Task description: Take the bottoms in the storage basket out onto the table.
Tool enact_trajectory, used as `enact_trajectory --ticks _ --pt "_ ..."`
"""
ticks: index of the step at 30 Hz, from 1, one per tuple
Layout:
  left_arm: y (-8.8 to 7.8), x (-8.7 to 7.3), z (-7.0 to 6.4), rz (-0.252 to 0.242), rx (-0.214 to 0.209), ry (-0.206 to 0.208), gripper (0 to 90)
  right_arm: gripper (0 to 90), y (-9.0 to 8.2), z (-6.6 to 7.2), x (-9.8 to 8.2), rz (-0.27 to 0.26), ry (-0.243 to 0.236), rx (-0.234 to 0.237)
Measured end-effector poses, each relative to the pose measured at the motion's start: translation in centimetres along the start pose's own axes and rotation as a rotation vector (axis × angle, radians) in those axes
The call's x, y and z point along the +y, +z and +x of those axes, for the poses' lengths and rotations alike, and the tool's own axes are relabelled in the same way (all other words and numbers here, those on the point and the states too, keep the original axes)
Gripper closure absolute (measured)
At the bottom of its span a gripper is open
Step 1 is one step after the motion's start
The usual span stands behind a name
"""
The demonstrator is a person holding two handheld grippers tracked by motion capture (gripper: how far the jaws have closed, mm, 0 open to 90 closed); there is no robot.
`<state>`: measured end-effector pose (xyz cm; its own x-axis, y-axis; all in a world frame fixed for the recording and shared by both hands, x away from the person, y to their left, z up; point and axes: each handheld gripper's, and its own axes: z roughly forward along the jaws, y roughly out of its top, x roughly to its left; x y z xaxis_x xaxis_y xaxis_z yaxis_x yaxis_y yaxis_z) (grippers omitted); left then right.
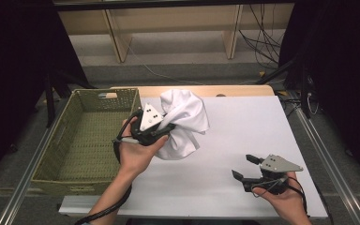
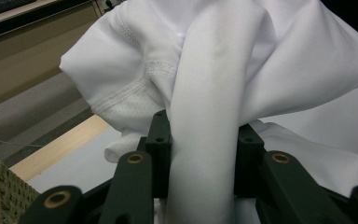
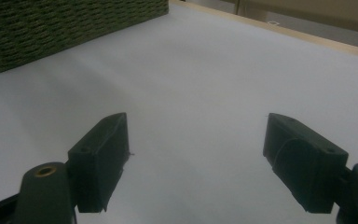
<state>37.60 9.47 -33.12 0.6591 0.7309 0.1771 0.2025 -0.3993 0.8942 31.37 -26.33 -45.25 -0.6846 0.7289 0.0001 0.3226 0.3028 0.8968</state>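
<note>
The left tool (image 1: 168, 127) pinches a thick fold of the white cloth (image 1: 183, 123) and holds the bundle up at the centre of the high view, just right of the basket (image 1: 70, 154) that fills the left side. In the left tool's own view the jaws squeeze a rolled band of cloth (image 2: 205, 140) that rises through the middle of the frame, with stitched hems bunched at the upper left. Whether the low end of the bundle touches the desk (image 1: 243, 126) I cannot tell.

The right tool (image 1: 243, 168) sits at the lower right of the high view, well apart from the cloth, its jaws spread with nothing between them; its own view shows bare desk (image 3: 196, 84) and a corner of the basket (image 3: 51, 23) at the upper left.

The work looks like carrying the cloth into the basket. The risks, as I judge them:
- The grip holds one fold only, so the slick fabric could slide out under its own weight and drop on the desk.
- Loose folds hang below the jaws; a low swing to the left could catch them on the basket rim (image 1: 136, 101) and leave the cloth draped half outside.
- A snag on the woven wall could tug the basket along.
</note>
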Motion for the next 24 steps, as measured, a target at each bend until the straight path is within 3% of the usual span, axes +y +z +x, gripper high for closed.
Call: enact_trajectory --ticks 24 --pt "2.2 -0.6 -2.0 0.024 -0.045 0.030 66.3 23.4 0.0 0.0 0.0 0.000 -0.002 0.000"
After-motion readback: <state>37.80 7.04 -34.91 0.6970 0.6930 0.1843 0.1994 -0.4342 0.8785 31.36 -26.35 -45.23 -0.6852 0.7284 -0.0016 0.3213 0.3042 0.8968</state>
